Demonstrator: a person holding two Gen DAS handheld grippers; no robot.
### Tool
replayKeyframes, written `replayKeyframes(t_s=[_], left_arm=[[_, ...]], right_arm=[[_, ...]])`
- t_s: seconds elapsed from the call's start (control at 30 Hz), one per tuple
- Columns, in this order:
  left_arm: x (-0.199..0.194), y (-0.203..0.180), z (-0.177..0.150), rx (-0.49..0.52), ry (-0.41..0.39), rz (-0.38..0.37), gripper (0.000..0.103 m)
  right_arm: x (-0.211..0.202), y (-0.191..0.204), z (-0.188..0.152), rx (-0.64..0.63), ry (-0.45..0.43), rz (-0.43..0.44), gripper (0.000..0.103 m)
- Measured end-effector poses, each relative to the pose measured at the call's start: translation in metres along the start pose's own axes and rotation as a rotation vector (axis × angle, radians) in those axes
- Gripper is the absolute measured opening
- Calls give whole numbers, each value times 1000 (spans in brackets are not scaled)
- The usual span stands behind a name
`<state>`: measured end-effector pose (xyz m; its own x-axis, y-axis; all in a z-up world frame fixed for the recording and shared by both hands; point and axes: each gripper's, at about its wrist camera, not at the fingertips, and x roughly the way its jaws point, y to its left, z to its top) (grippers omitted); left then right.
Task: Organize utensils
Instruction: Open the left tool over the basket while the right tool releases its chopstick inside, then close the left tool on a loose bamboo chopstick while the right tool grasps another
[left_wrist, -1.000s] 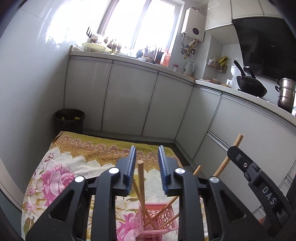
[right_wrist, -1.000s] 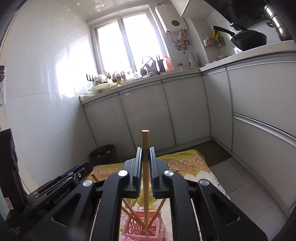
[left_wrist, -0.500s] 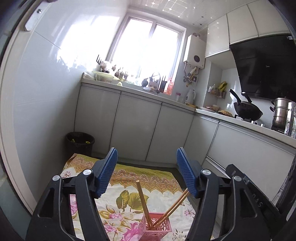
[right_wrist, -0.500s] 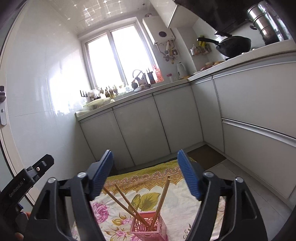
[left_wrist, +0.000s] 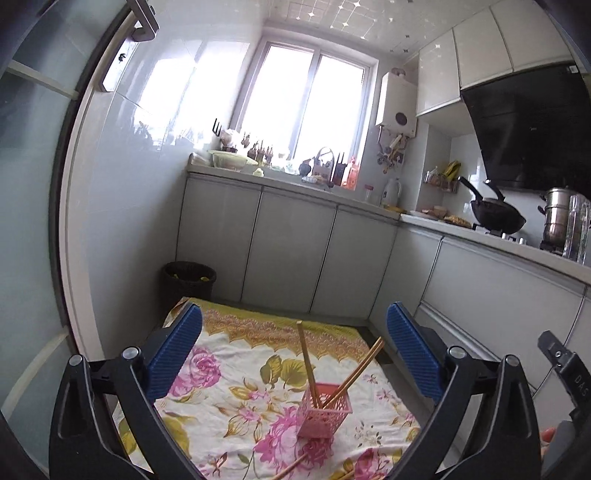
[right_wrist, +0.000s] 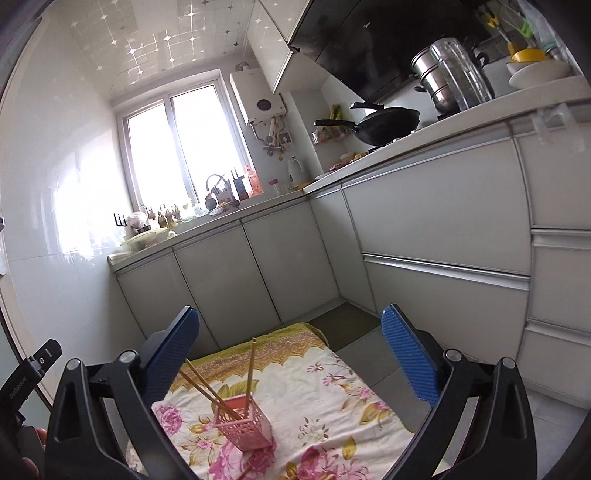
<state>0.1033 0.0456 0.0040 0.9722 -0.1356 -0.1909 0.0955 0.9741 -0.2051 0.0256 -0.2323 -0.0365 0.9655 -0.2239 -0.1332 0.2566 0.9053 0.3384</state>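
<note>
A pink slotted basket (left_wrist: 324, 413) stands on a floral cloth (left_wrist: 229, 391) on the floor. Three wooden chopsticks (left_wrist: 306, 363) lean in it, and loose chopsticks (left_wrist: 291, 469) lie on the cloth at the near edge. My left gripper (left_wrist: 294, 314) hangs back from and above the basket, its jaws opening wide with nothing between them. In the right wrist view the basket (right_wrist: 243, 424) and its chopsticks (right_wrist: 251, 365) sit below my right gripper (right_wrist: 291, 314), whose jaws are also opening and hold nothing. The two grippers are side by side.
A dark waste bin (left_wrist: 188, 280) stands in the far left corner beyond the cloth. Grey cabinets (left_wrist: 295, 251) line the back and right walls. A black wok (right_wrist: 380, 123) and steel pots (right_wrist: 434, 83) sit on the right counter. Bare floor (right_wrist: 373, 365) lies right of the cloth.
Both grippers were shut around upright chopsticks over the basket. Both have opened and let go; the chopsticks now lean in the basket. Both grippers pulled back and up.
</note>
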Motion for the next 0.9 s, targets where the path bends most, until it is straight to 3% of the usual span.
replayKeyframes(t_s=[0.13,0.3,0.43,0.67,0.73,0.83,0.9], left_arm=[[-5,-6,-12,30,82,32,96],[-8,-21,-23,94,154,36,96],[-5,-32,-31,157,193,31,96],[18,-49,-53,271,303,13,96],[35,-59,-61,325,383,-30,96],[67,-79,-83,444,565,-138,96],[88,-90,-98,524,653,-163,96]], right_arm=[[-20,-21,-7,64,67,21,96],[-26,-34,-7,39,164,-35,96],[-29,-53,-12,130,234,-12,96],[1,-84,-40,326,497,55,96],[12,-92,-54,393,595,89,96],[29,-106,-78,504,754,122,96],[39,-114,-95,578,850,138,96]])
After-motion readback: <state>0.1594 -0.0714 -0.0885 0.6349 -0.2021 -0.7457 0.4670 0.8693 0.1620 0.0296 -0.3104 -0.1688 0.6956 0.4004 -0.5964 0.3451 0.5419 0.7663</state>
